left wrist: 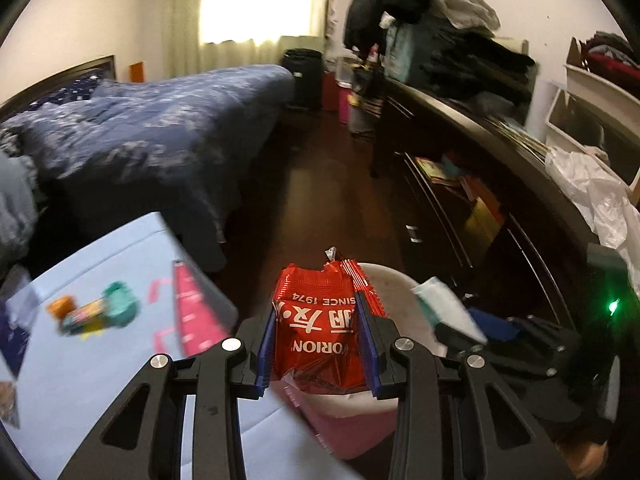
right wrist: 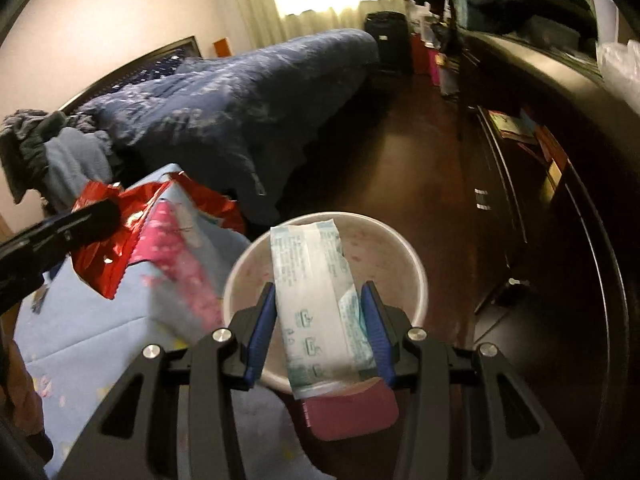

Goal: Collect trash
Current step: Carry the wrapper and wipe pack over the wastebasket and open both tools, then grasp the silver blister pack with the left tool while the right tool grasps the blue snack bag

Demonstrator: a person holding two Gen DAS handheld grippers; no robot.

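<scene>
Two pieces of trash were in hand, one per gripper. The left gripper (left wrist: pixel 320 344) was clenched on a red foil snack wrapper (left wrist: pixel 320 320), its blue pads pressing the wrapper's two side edges. The right gripper (right wrist: pixel 320 332) was clenched on a white-and-teal paper packet (right wrist: pixel 316 300), held across its width near the lower half.

Both items hung above or just beside the open mouth of a pink bin (right wrist: pixel 324 276) with a pale inner wall. In the right wrist view the packet lay directly over the bin opening; the red wrapper showed to the left, over the corner of the table.

Handling, as judged: both pieces looked very light and thin. The foil was crinkled and probably slick, so a pinch across a folded or doubled edge would hold better than a flat face. The paper packet looked soft and limp, likely to droop beyond the pads; a mid-body hold suited it. Neither seemed fragile.

Surface: a low table under a light blue cloth (left wrist: pixel 100 360) with pink markings, with a few small colourful scraps (left wrist: pixel 96 312) on it, blurred.

Room: dark wood floor (left wrist: pixel 320 200), a bed with a navy patterned quilt (left wrist: pixel 152 128), a dark dresser (left wrist: pixel 460 200) piled with clothes, curtained bright window (left wrist: pixel 256 0).
</scene>
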